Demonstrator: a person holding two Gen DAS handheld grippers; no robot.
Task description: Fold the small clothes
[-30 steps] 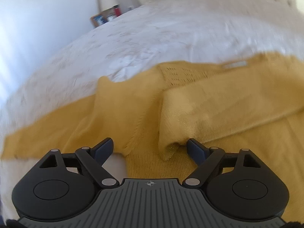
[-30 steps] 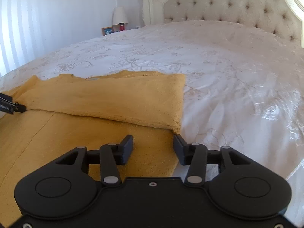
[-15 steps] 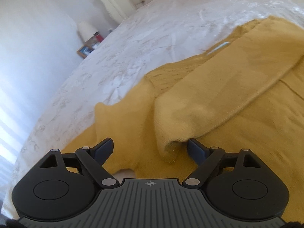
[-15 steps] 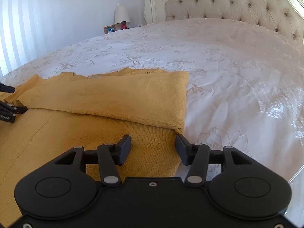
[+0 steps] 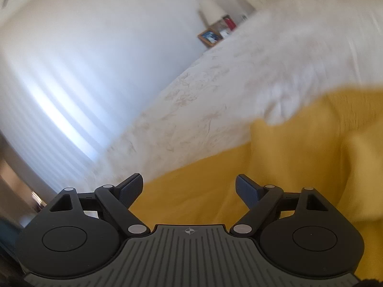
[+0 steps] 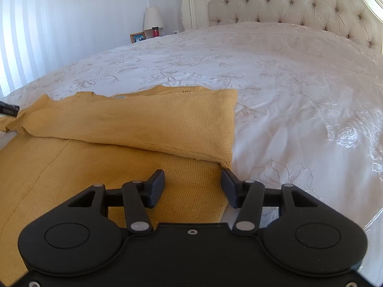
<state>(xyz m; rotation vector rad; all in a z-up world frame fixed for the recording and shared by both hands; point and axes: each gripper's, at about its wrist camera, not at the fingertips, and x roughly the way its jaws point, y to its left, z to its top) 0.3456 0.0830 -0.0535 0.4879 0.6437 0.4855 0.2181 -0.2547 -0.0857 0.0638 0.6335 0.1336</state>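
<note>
A mustard-yellow knit sweater (image 6: pixel 134 124) lies flat on the white bed, one sleeve folded across its body. My right gripper (image 6: pixel 192 186) is open and empty, low over the sweater's right edge below the folded sleeve. My left gripper (image 5: pixel 189 189) is open and empty over the sweater's left sleeve (image 5: pixel 215 179), which stretches out to the left; this view is blurred. Part of the left gripper shows at the far left edge of the right wrist view (image 6: pixel 8 108).
The white embroidered bedspread (image 6: pixel 287 83) covers the bed. A tufted headboard (image 6: pixel 299 2) stands at the back. A nightstand with a lamp (image 6: pixel 153 19), a picture frame (image 6: pixel 138 37) and a red cup lies at the far left. White curtains (image 5: pixel 59 95) hang along the left.
My left gripper has swung left, off the folded sleeve end and over the outstretched left sleeve. My right gripper has hardly moved. Both stayed open.
</note>
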